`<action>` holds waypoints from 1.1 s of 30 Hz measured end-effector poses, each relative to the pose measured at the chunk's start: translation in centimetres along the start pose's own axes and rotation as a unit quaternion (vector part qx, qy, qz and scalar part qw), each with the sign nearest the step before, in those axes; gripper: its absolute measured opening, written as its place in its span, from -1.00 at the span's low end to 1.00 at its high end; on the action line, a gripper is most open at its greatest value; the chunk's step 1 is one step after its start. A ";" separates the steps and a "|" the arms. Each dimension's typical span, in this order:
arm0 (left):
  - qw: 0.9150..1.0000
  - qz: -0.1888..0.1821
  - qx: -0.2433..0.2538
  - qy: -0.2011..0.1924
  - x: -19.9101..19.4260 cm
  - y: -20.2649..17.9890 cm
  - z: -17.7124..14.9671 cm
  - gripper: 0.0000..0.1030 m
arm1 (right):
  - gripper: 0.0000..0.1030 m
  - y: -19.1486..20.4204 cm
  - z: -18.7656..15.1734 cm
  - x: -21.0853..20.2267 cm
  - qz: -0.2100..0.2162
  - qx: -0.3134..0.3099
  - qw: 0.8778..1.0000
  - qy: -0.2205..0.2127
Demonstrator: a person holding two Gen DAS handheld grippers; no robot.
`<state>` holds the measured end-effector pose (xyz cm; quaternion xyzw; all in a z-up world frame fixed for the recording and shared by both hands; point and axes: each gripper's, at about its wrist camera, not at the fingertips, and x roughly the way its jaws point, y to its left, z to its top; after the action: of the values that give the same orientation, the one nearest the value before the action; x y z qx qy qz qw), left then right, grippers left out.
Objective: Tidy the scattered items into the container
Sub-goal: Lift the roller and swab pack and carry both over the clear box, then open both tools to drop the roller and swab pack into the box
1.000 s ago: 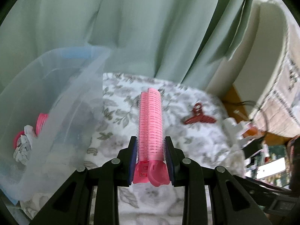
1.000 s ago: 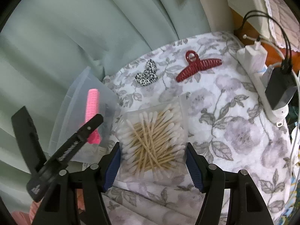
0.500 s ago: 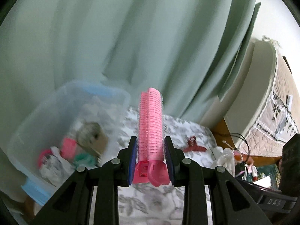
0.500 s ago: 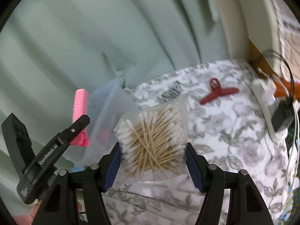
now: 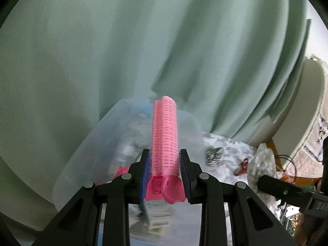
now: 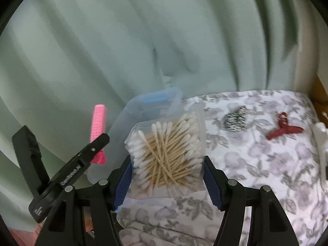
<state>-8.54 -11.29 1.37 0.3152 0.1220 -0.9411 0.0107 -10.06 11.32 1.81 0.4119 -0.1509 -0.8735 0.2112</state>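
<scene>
The left hand-held gripper is closed on a pink hair roller. Its two blue pads press the lower part of the roller from both sides, and the roller stands up straight between the fingers, with its pink clip end toward the camera. Just behind and below the roller is the clear plastic container, and the roller is held in the air over its open top. Inside the container I can see some pink and white things, but they are blurred and I cannot say what they are.

The right hand-held gripper is clamped on a clear bag of cotton swabs, one blue pad on each side of the bag. The bag is lifted above the bed, which has a white cover with grey flowers. The container stands at the far left edge of the bed, touching the green curtain behind it.

Farther on the bed lies a black-and-white hair tie, and to the right of it, apart from it, a dark red claw clip. Both lie near the far edge, before the curtain.
</scene>
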 end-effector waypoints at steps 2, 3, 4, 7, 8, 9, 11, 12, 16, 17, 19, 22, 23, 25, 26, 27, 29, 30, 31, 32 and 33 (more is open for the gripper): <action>1.000 0.003 0.001 0.005 0.6 0.9 0.1 -0.43 | 0.32 0.9 0.4 1.2 0.004 -0.009 1.000 0.004; 1.000 0.006 0.003 0.009 1.0 1.4 0.0 -0.43 | 0.32 1.2 0.4 1.9 0.006 -0.009 1.000 0.007; 1.000 0.008 0.003 0.012 1.2 1.8 0.0 -0.43 | 0.32 1.4 0.5 2.5 0.008 -0.009 1.000 0.010; 1.000 0.009 -0.004 0.025 2.0 2.9 -0.3 -0.43 | 0.32 2.0 0.5 3.8 0.018 -0.012 1.000 0.015; 1.000 0.009 -0.005 0.028 2.2 3.2 -0.3 -0.43 | 0.32 2.2 0.6 4.1 0.021 -0.016 1.000 0.015; 0.999 0.010 -0.004 0.032 2.5 3.4 -0.3 -0.43 | 0.32 2.5 0.6 4.3 0.022 -0.020 0.999 0.015; 0.999 0.009 -0.002 0.037 2.8 3.7 -0.3 -0.43 | 0.32 3.0 0.7 4.7 0.022 -0.029 0.999 0.015; 0.999 0.008 -0.002 0.039 3.0 3.8 -0.3 -0.43 | 0.32 3.2 0.7 4.9 0.021 -0.032 0.999 0.014; 0.999 0.002 -0.002 0.044 3.3 4.0 -0.3 -0.43 | 0.32 3.9 0.8 5.5 0.021 -0.039 0.999 0.012; 0.999 0.001 -0.002 0.045 3.5 4.1 -0.2 -0.43 | 0.32 4.0 0.8 5.6 0.022 -0.040 0.999 0.012; 0.999 0.002 -0.004 0.046 3.5 4.4 -0.2 -0.43 | 0.32 4.5 0.8 5.8 0.024 -0.046 0.999 0.013; 0.999 0.004 -0.006 0.048 3.6 4.9 -0.1 -0.43 | 0.32 4.9 0.9 6.3 0.026 -0.050 0.998 0.014; 0.999 0.004 -0.006 0.048 3.5 5.0 0.0 -0.43 | 0.32 5.0 1.0 6.5 0.026 -0.052 0.998 0.015; 0.999 0.007 -0.004 0.048 3.4 5.2 0.1 -0.43 | 0.32 5.3 0.9 6.9 0.028 -0.054 0.998 0.017; 0.999 0.009 -0.002 0.047 3.3 5.3 0.1 -0.43 | 0.32 5.4 0.9 7.1 0.029 -0.054 0.998 0.019; 0.999 0.010 -0.001 0.047 3.2 5.4 0.2 -0.43 | 0.32 5.6 0.9 7.3 0.030 -0.055 0.998 0.020; 0.999 0.013 0.002 0.047 3.1 5.7 0.3 -0.43 | 0.33 5.8 0.8 7.6 0.031 -0.056 0.998 0.022; 0.999 0.015 0.003 0.048 3.2 5.8 0.3 -0.43 | 0.33 5.9 0.7 7.8 0.032 -0.057 0.998 0.023; 0.999 0.015 0.003 0.048 3.2 5.9 0.3 -0.43 | 0.32 6.0 0.7 7.9 0.030 -0.057 0.998 0.024; 0.999 0.016 0.002 0.048 3.3 6.0 0.4 -0.43 | 0.32 6.0 0.7 8.0 0.028 -0.058 0.998 0.026; 0.999 0.017 0.000 0.048 3.3 6.1 0.4 -0.43 | 0.32 6.1 0.7 8.2 0.026 -0.058 0.998 0.027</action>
<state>-10.87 -17.17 -1.64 0.3617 0.1169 -0.9247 0.0208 -13.78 2.08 -0.47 0.4186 -0.1045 -0.8634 0.2614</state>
